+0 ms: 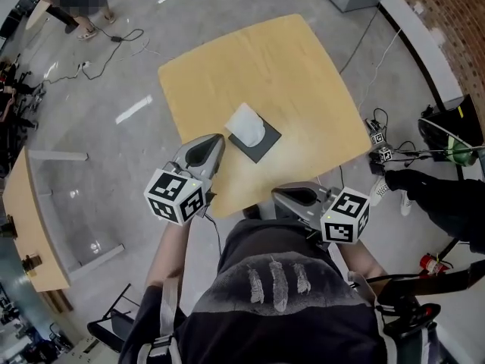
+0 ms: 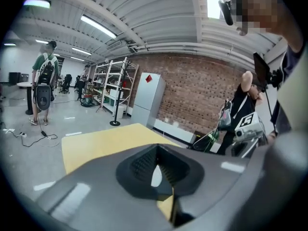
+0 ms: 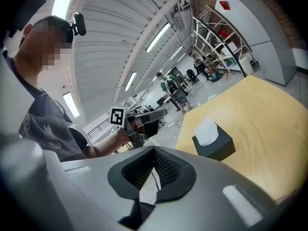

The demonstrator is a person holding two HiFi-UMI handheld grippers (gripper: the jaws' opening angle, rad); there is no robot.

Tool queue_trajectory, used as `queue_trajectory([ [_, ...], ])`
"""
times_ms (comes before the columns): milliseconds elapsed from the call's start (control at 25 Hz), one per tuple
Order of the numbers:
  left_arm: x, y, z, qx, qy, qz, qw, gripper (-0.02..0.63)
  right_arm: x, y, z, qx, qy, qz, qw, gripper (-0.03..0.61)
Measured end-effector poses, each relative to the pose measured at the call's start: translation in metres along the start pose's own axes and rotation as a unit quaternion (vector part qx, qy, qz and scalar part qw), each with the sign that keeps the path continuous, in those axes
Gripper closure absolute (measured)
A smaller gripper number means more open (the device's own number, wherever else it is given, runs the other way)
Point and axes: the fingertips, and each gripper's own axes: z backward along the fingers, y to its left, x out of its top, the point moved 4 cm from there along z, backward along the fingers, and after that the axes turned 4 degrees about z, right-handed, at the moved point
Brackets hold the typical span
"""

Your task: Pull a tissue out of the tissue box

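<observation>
The counter [image 1: 258,67] is a light wooden top, roughly square with rounded corners, standing on a glossy grey floor [image 1: 98,127]. Only 1 thing lies on it: a dark tissue box [image 1: 261,144], set flat on the half of the top nearer the person, well in from all 4 edges and turned at an angle to them. A white tissue [image 1: 246,123] stands up out of the box's top, puffed and upright. The right gripper view shows the same counter [image 3: 269,129] with the box [image 3: 219,148] near its left edge and the tissue [image 3: 207,130] rising from it. In the left gripper view, only bare counter [image 2: 106,143] shows.
</observation>
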Motion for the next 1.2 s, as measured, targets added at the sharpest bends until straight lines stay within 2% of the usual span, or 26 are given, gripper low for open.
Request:
queue_trajectory([
  [200,-0.006,0.02,-0.031,0.003,0.041,0.022,0.9989,0.611,-0.002,-0.012,0.006,-0.006,-0.01,-0.017,1.0,0.58],
  [480,-0.015,0.039,-0.067,0.008,0.093,0.009,0.9956,0.609,-0.003,-0.026,0.015,-0.009,-0.02,-0.038,0.999,0.58],
  [520,-0.015,0.043,-0.073,0.011,0.102,0.005,0.9947,0.599,-0.003,-0.029,0.016,-0.009,-0.02,-0.04,0.999,0.58],
  [600,-0.018,0.05,-0.083,0.007,0.12,0.0,0.9928,0.477,-0.003,-0.033,0.016,-0.009,-0.02,-0.044,0.999,0.58],
  [760,-0.03,0.059,-0.101,-0.011,0.165,-0.015,0.986,0.374,-0.004,-0.04,0.017,-0.012,-0.02,-0.049,0.999,0.58],
  [880,-0.043,0.063,-0.115,-0.027,0.196,-0.014,0.9801,0.35,-0.004,-0.045,0.02,-0.016,-0.023,-0.052,0.998,0.58],
  [1200,-0.066,0.072,-0.141,-0.066,0.233,0.035,0.9696,0.344,-0.005,-0.054,0.025,-0.027,-0.025,-0.059,0.998,0.58],
])
